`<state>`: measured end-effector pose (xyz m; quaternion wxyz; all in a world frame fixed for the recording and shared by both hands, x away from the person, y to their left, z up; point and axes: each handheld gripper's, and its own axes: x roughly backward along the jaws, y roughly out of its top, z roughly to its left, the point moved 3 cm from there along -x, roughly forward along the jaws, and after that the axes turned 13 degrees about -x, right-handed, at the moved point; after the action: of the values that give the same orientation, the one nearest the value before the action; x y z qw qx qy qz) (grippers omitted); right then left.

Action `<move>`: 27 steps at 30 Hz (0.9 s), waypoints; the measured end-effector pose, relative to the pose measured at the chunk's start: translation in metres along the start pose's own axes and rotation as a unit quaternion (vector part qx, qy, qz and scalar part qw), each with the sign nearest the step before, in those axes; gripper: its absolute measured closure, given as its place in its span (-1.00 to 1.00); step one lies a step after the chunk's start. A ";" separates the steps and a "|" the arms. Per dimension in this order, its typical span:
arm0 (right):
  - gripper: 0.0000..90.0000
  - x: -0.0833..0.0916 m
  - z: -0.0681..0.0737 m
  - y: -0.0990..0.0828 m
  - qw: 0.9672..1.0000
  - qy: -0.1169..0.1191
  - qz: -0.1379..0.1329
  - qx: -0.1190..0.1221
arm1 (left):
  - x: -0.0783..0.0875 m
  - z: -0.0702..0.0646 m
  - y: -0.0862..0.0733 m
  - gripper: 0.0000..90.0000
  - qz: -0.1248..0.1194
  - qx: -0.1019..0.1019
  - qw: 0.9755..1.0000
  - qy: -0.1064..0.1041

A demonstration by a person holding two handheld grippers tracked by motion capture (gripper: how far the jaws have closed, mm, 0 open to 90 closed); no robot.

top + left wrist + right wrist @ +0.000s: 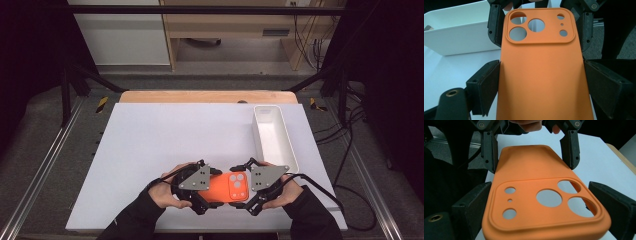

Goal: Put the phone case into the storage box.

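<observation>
Orange phone case (229, 188) is held just above the near edge of the desk (165, 135), camera-cutout end to the right, between both grippers. Left gripper (204, 196) is clamped on the plain end; right gripper (248, 197) straddles the cutout end, its left pad against the edge, but I can't tell if the right pad is pressing. My read: a two-handed hold or handover is partway, and the white bin (274, 136) at right has no case in it yet.
</observation>
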<state>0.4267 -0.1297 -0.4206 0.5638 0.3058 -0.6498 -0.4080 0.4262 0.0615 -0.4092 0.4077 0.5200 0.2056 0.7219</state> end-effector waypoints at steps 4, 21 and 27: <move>-0.78 0.000 0.001 0.000 1.000 0.007 -0.004 0.001 | 0.000 0.000 0.000 -0.66 0.000 0.000 1.000 -0.004; -0.68 -0.001 0.004 -0.001 1.000 0.022 -0.006 0.003 | -0.002 -0.002 -0.002 -0.66 -0.004 -0.001 1.000 -0.016; -0.66 -0.001 0.004 -0.001 1.000 0.025 -0.001 -0.002 | -0.002 -0.002 -0.003 -0.66 -0.004 0.000 1.000 -0.020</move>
<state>0.4232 -0.1289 -0.4225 0.5794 0.3157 -0.6347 -0.4022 0.4255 0.0624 -0.4133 0.4146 0.5333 0.1993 0.7100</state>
